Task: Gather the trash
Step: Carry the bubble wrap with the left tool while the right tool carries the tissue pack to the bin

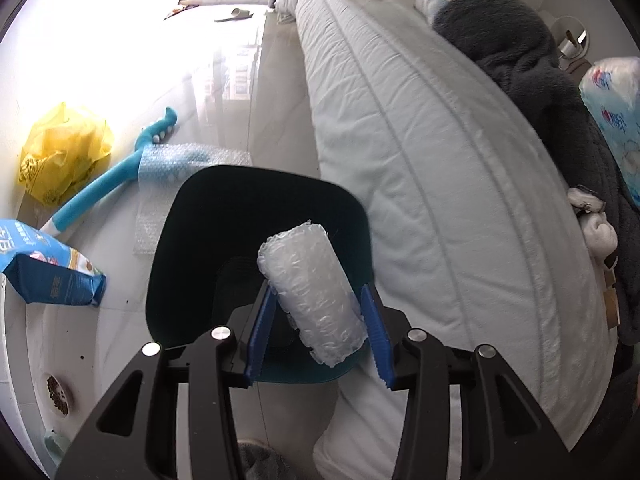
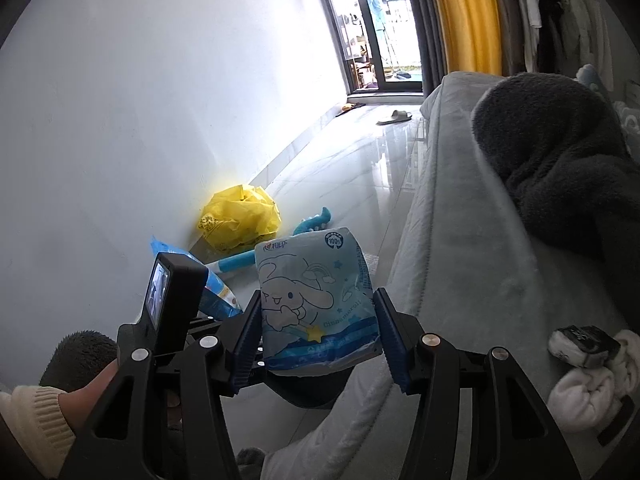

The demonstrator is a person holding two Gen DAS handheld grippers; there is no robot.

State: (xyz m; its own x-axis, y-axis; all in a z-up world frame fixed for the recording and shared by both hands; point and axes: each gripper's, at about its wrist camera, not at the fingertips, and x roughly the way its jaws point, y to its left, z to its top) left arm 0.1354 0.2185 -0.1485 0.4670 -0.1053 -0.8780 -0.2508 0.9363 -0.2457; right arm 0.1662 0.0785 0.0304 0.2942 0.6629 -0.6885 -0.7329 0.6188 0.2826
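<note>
Two black grippers with blue pads fill the foreground. Clamped in the left gripper (image 1: 320, 332) is a roll of bubble wrap (image 1: 312, 292), hanging directly above the open mouth of a dark bin (image 1: 192, 240) that stands on the pale tile floor (image 1: 240, 80) beside a white bed (image 1: 420, 160). Squeezed between the pads of the right gripper (image 2: 318, 344) is a pale blue tissue pack (image 2: 316, 300) printed with a cartoon dog. On the floor by the wall lie a crumpled yellow bag (image 2: 238, 222), a blue snack bag (image 1: 52, 268), a sheet of bubble wrap (image 1: 180, 164) and a blue toy (image 1: 116, 176). Draped over the bed is a dark grey blanket (image 2: 560, 160).
</note>
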